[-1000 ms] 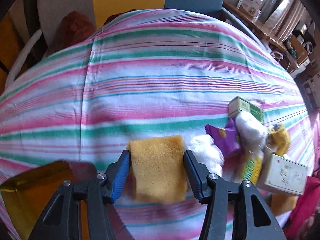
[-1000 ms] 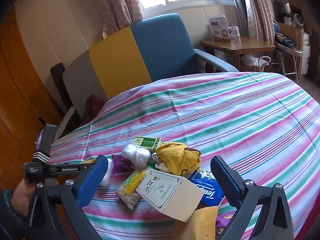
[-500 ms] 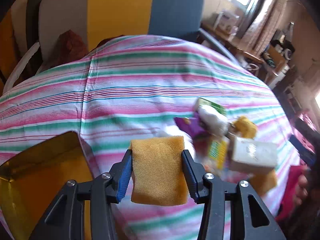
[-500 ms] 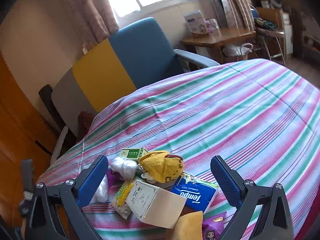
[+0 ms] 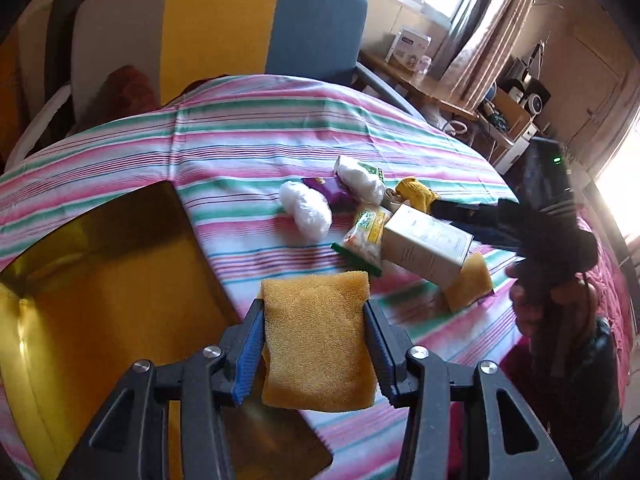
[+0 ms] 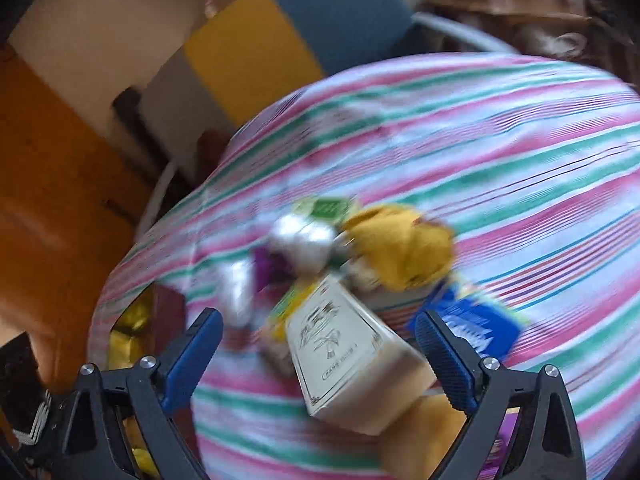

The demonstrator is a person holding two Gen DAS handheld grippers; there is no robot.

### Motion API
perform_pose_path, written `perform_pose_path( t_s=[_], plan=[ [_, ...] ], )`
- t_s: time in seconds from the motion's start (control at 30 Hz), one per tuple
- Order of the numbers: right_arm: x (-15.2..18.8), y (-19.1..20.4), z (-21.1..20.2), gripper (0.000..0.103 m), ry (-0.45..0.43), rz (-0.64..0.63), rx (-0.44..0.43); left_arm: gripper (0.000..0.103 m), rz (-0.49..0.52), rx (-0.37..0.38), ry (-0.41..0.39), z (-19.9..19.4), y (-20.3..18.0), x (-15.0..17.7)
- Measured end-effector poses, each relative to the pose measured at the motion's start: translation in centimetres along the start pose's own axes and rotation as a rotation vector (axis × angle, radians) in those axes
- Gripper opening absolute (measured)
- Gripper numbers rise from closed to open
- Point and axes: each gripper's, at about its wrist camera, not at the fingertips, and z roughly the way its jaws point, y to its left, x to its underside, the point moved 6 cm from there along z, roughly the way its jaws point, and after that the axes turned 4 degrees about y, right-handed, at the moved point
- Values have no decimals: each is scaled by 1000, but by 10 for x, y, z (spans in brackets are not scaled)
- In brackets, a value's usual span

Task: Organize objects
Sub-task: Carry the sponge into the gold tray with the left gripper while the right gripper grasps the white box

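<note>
My left gripper (image 5: 314, 344) is shut on a yellow sponge (image 5: 316, 336) and holds it in the air beside the right edge of a gold tray (image 5: 80, 280). My right gripper (image 6: 318, 354) is open and empty, with a cream carton (image 6: 344, 356) between its fingers; whether they touch it is unclear in the blurred right wrist view. The carton (image 5: 424, 246) lies in a pile with white cotton bags (image 5: 306, 210), a yellow knit item (image 5: 416, 194), a green box (image 6: 328, 208), a blue tissue pack (image 6: 476, 328) and a second sponge (image 5: 468, 282).
The striped tablecloth (image 5: 260, 136) covers a round table. A grey, yellow and blue chair (image 5: 220, 32) stands behind it. A wooden side table (image 5: 432, 80) with boxes stands at the far right. The hand holding the right gripper (image 5: 552, 264) is at the right edge.
My left gripper lifted the sponge off the cloth and swung left toward the gold tray. My right gripper dropped closer to the pile, around the cream carton.
</note>
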Motion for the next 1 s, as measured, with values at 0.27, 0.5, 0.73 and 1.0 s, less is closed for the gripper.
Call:
perform_pose_path(
  t_s=[0.27, 0.5, 0.73, 1.0],
  plan=[
    [30, 33, 30, 97, 148, -153, -1, 49, -85, -65, -50, -40, 45, 30],
    [32, 32, 38, 97, 173, -200, 101, 49, -230, -166, -113, -82, 120, 57],
    [43, 24, 47, 52, 229, -269, 225, 49, -280, -288, -136, -91, 184, 54],
    [45, 25, 48, 50, 218, -328, 276, 49, -294, -404, -53, -45, 239, 21]
  ],
)
